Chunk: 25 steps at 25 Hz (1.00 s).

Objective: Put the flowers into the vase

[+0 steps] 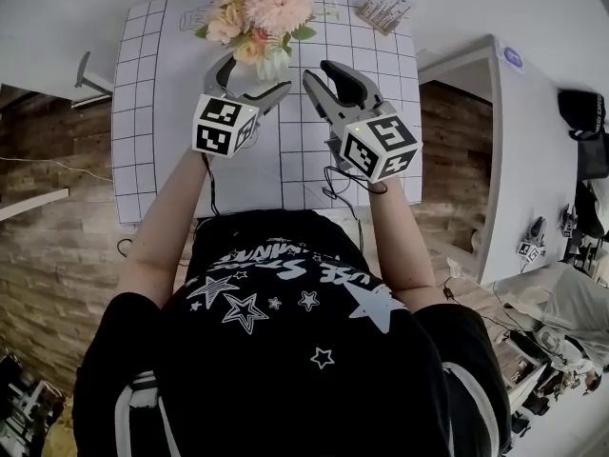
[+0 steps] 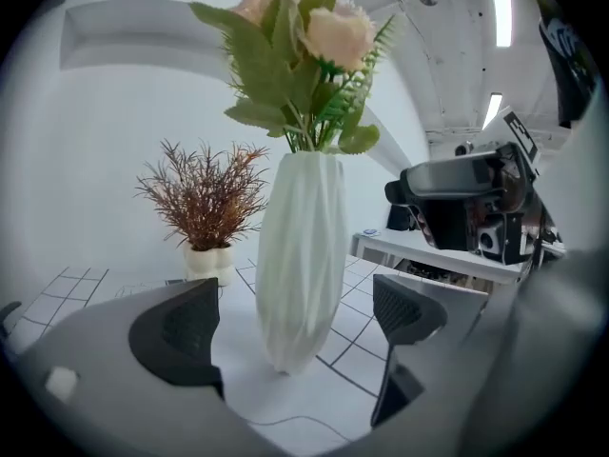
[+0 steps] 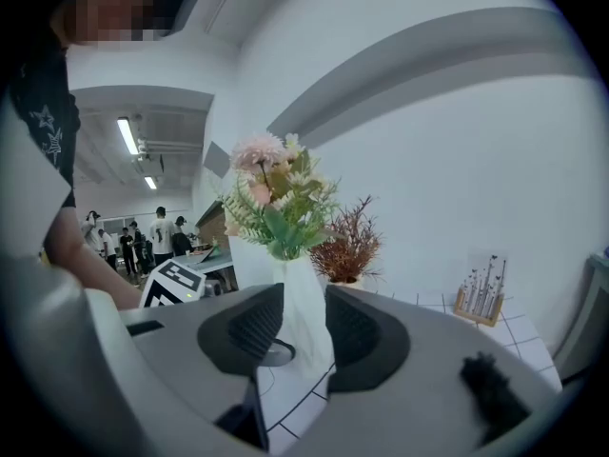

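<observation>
- The left gripper [image 1: 257,74] is released: its two jaws stand wide apart, with clear space on both sides of the white ribbed vase [image 2: 300,255], which stands straight ahead of it in the gap.
- The flowers [image 2: 304,55] already sit in the vase, above the jaws. The top of the bunch is cut off by the edge of the left gripper view.
- From the head view the blooms cover the vase almost wholly, so how far it stands past the jaw tips is hard to judge.
- The right gripper [image 3: 304,327] holds nothing. Its jaws are a narrow slit apart, and the vase shows through the slit, farther off.
- To the left gripper's right, the right gripper is only a dark, blurred shape.
- Beyond the vase, left of the left gripper's line, stands a reddish dried plant [image 2: 205,198] in a small pale pot.
- Both grippers hover over the grid-lined mat [image 1: 143,112].
</observation>
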Each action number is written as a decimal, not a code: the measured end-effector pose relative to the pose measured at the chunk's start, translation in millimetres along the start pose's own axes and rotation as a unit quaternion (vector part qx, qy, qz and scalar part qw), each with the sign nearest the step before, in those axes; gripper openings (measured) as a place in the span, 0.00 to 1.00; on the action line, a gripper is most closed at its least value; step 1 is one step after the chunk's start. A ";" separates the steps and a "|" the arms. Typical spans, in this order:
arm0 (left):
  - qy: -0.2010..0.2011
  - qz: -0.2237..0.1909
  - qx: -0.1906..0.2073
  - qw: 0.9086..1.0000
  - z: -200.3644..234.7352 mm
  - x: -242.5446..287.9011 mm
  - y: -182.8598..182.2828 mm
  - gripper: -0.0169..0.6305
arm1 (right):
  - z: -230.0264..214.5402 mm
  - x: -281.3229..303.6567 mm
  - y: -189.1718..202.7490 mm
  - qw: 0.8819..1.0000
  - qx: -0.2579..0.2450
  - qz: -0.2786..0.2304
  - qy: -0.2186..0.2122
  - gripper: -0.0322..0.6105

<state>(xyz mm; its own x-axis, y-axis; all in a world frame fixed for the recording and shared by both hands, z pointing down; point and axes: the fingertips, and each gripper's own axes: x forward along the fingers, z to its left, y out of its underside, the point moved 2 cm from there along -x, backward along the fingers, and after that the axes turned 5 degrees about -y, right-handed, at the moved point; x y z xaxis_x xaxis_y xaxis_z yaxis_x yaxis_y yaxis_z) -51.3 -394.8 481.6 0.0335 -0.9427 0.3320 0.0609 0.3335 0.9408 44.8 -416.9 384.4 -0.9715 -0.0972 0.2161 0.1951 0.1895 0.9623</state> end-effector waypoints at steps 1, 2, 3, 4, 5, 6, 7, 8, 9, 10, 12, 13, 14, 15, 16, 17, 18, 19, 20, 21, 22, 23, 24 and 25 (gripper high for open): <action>-0.001 -0.001 -0.003 1.000 3.6 -7.6 2.2 0.80 | -1.1 -0.2 2.2 1.000 0.008 -0.002 0.011 0.28; -0.003 -0.004 -0.007 1.000 7.7 -15.6 4.2 0.80 | -2.1 -0.2 3.7 1.000 0.018 -0.005 0.023 0.27; -0.002 -0.005 -0.012 1.000 11.7 -24.0 6.9 0.79 | -2.4 -0.5 4.4 0.999 0.028 -0.009 0.037 0.27; 0.002 -0.004 -0.019 1.000 15.2 -32.6 10.6 0.79 | -1.4 -0.6 4.6 0.998 0.036 -0.013 0.050 0.27; 0.011 0.001 -0.026 1.000 17.9 -41.1 15.5 0.79 | 0.8 -0.3 4.5 0.997 0.040 -0.015 0.061 0.26; 0.021 0.008 -0.032 0.999 20.4 -49.6 20.8 0.79 | 4.0 0.4 4.6 0.996 0.043 -0.017 0.072 0.23; 0.029 0.014 -0.036 0.999 23.3 -58.4 25.4 0.78 | 7.9 1.2 4.8 0.996 0.044 -0.018 0.081 0.19; 0.033 0.016 -0.037 0.999 27.2 -67.4 28.7 0.78 | 12.4 2.1 5.2 0.995 0.046 -0.019 0.089 0.17; 0.033 0.016 -0.035 0.999 31.9 -76.4 30.6 0.76 | 17.4 3.3 5.7 0.994 0.048 -0.020 0.096 0.16; 0.031 0.014 -0.032 0.999 37.2 -85.2 31.8 0.75 | 22.9 4.7 6.4 0.993 0.052 -0.023 0.101 0.15; 0.030 0.013 -0.030 0.999 48.4 -102.0 33.6 0.72 | 34.5 8.7 8.6 0.992 0.065 -0.032 0.106 0.15; 0.031 0.013 -0.029 0.999 53.8 -109.7 34.7 0.70 | 40.1 11.1 10.4 0.991 0.073 -0.037 0.107 0.14; 0.033 0.014 -0.028 0.999 59.0 -117.0 36.0 0.66 | 45.6 13.6 12.7 0.990 0.078 -0.038 0.109 0.14; 0.036 0.015 -0.028 0.999 63.8 -124.3 38.1 0.61 | 51.3 16.2 15.5 0.990 0.080 -0.037 0.112 0.13; 0.039 0.016 -0.030 0.999 68.5 -132.0 41.2 0.57 | 57.8 18.9 18.1 0.990 0.080 -0.033 0.115 0.13; 0.042 0.018 -0.033 0.998 73.3 -140.0 45.4 0.53 | 65.2 21.6 20.2 0.989 0.079 -0.031 0.118 0.12; 0.045 0.020 -0.037 0.998 78.3 -148.0 50.2 0.48 | 73.1 24.6 21.3 0.989 0.079 -0.030 0.119 0.12; 0.049 0.023 -0.042 0.998 83.6 -155.7 55.2 0.44 | 80.8 27.7 21.5 0.989 0.079 -0.031 0.121 0.11; 0.051 0.027 -0.046 0.997 88.9 -162.9 60.0 0.41 | 88.0 31.0 21.2 0.989 0.078 -0.032 0.123 0.10; 0.054 0.030 -0.049 0.997 93.7 -169.5 64.0 0.39 | 94.6 33.9 20.7 0.988 0.077 -0.033 0.126 0.10; 0.057 0.033 -0.049 0.997 97.6 -175.4 67.0 0.36 | 100.6 35.9 20.4 0.988 0.076 -0.034 0.131 0.10; 0.061 0.034 -0.048 0.996 100.3 -180.8 68.7 0.31 | 106.5 36.7 20.3 0.987 0.077 -0.036 0.137 0.09; 0.067 0.033 -0.047 0.996 102.0 -186.0 68.9 0.27 | 112.7 36.2 20.5 0.986 0.080 -0.039 0.143 0.09; 0.074 0.031 -0.045 0.996 102.8 -190.9 68.2 0.22 | 119.7 34.8 21.3 0.984 0.085 -0.043 0.149 0.08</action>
<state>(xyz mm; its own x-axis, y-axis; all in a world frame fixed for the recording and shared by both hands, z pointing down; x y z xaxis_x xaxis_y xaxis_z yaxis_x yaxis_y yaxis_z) -156.1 -193.3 489.4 0.1862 -0.9105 0.3691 0.1433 0.3968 0.9066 -1.0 -299.4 392.6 -0.8958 -0.3976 0.1986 0.0643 0.3262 0.9431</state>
